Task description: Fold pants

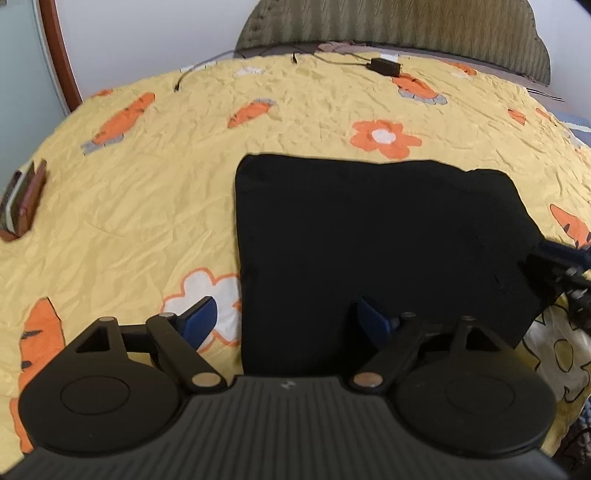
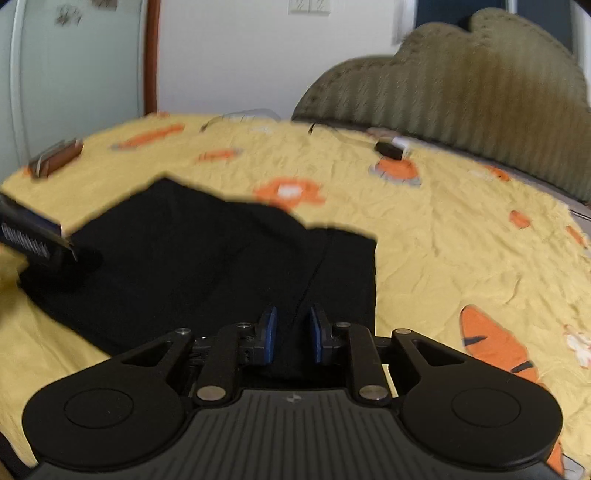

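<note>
The black pants (image 1: 369, 240) lie folded into a rough rectangle on the yellow bedspread (image 1: 147, 192) with orange carrots and flowers. My left gripper (image 1: 284, 310) is open and straddles the near left edge of the pants, one blue pad over a white flower and the other over the black cloth. At the pants' right edge my right gripper (image 1: 550, 258) reaches in. In the right wrist view its pads stand close together, and my right gripper (image 2: 291, 328) is shut on the dark cloth of the pants (image 2: 221, 258). The left gripper (image 2: 55, 240) shows at the far left, blurred.
A brown box-like object (image 1: 26, 199) lies near the bed's left edge. A black charger (image 1: 384, 66) with its cable rests at the far side, in front of an olive padded headboard (image 1: 406, 26). A white wall and a door frame stand behind.
</note>
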Demonstrator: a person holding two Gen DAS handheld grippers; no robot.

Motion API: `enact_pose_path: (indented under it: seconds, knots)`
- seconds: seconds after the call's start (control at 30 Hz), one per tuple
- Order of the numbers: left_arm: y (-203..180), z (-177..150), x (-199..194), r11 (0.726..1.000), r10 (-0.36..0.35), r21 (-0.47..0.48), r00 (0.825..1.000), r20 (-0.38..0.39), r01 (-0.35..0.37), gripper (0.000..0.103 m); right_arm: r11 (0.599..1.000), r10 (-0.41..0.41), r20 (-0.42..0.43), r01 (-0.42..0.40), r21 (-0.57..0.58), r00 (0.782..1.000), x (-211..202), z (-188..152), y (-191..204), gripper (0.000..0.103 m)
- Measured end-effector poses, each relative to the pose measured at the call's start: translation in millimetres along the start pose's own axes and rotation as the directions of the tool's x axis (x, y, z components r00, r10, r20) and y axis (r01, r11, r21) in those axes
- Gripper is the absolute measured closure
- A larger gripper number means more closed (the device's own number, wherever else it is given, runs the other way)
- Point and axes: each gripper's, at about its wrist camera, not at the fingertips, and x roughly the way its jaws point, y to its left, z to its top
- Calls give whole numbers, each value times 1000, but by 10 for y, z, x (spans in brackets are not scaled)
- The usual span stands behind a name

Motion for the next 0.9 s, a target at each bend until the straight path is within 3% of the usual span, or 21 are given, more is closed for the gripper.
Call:
enact_pose_path:
  seconds: [0.17,0.4,0.53,0.7,0.77,0.9]
  knots:
    - [-122,27,-89,1000,13,-4,1000,19,-13,21,1000,8,92,-7,-12,996,-282,131,218,83]
    - [-247,75,-269,999,46,-32,997,63,-44,13,997,27,70,-31,66,997,-294,103,303,72]
    - [-284,63,-343,998,57,-41,996,69,-54,10,998,19,76,-23,64,997,-378,76,380,42]
    - [-289,26,-413,997,55,-51,996,72,-51,9,999,22,100,-26,39,995,-488,105,467,37]
    - [-270,17,-442,997,61,-62,995,75,-56,2,999,19,109,-22,28,994,-522,106,497,34]
    - [-196,-6,-500,995,69,-81,994,81,-62,0,1000,18,108,-20,21,994,-560,88,536,34]
